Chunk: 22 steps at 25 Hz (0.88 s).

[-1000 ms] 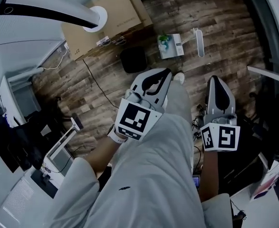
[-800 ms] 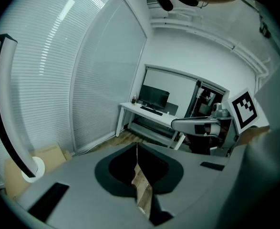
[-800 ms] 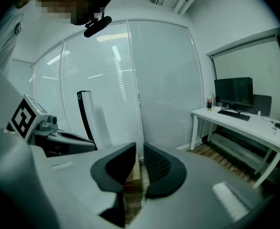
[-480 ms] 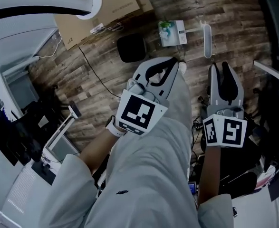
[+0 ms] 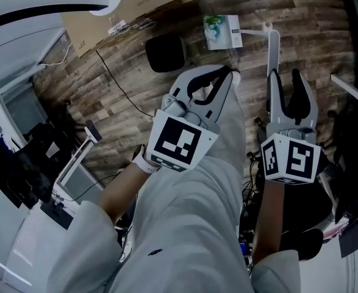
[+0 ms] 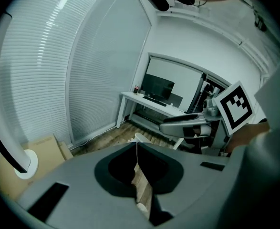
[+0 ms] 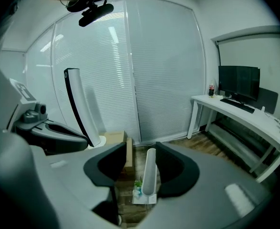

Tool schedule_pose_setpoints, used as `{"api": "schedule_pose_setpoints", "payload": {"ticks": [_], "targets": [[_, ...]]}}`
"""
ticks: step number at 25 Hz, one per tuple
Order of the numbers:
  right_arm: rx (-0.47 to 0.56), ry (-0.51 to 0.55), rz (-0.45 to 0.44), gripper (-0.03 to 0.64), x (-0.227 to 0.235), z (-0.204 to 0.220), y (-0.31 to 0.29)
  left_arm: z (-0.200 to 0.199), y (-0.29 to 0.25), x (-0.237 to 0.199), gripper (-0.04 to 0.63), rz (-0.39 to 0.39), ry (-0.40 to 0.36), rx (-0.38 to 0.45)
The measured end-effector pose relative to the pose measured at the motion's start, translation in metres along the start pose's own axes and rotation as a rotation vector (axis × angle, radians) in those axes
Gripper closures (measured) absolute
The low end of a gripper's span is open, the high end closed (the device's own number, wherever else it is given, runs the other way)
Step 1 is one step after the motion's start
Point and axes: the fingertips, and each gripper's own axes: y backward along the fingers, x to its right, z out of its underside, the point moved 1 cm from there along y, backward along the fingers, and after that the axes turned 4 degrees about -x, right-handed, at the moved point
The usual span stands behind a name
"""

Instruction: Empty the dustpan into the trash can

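Note:
A white dustpan (image 5: pixel 222 32) with green scraps in it stands on the wood floor, and its long white handle (image 5: pixel 273 46) rises toward me. A black trash can (image 5: pixel 166 52) stands to its left. My right gripper (image 5: pixel 286 73) hovers over the handle's top with its jaws opening. In the right gripper view the handle (image 7: pixel 149 171) stands between the jaws of the right gripper (image 7: pixel 140 152), untouched, with the dustpan (image 7: pixel 144 195) below. My left gripper (image 5: pixel 225 73) is shut and empty above my knee. The jaws of the left gripper (image 6: pixel 136 146) meet in a thin seam.
A cardboard box (image 5: pixel 124 5) lies behind the trash can, and a black cable (image 5: pixel 127 99) runs across the floor. My grey-trousered leg (image 5: pixel 191 212) fills the middle. A white desk with a monitor (image 7: pixel 237 87) stands at the right, a tall white fan (image 7: pixel 80 109) at the left.
Both grippers have sunk toward the floor and toward the dustpan. The right gripper's jaws have gone from shut to wide apart around the handle's line. The left stays shut.

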Motion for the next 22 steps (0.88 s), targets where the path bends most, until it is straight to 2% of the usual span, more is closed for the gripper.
{"api": "schedule_pose_setpoints", "payload": {"ticks": [7, 18, 20, 21, 22], "targets": [[-0.072, 0.003, 0.019, 0.41, 0.014, 0.023, -0.039, 0.009, -0.026, -0.013, 0.588, 0.031, -0.004, 0.012], [-0.178, 0.033, 0.033, 0.414, 0.025, 0.054, -0.075, 0.032, -0.067, -0.031, 0.588, 0.04, -0.005, -0.036], [-0.187, 0.033, 0.043, 0.427, 0.028, 0.058, -0.078, 0.036, -0.077, -0.034, 0.588, 0.041, -0.014, -0.041], [-0.184, 0.028, 0.051, 0.465, 0.03, 0.059, -0.079, 0.037, -0.081, -0.034, 0.588, 0.045, -0.016, -0.043], [-0.178, 0.02, 0.059, 0.474, 0.031, 0.059, -0.079, 0.038, -0.085, -0.035, 0.588, 0.051, -0.018, -0.045]]}}
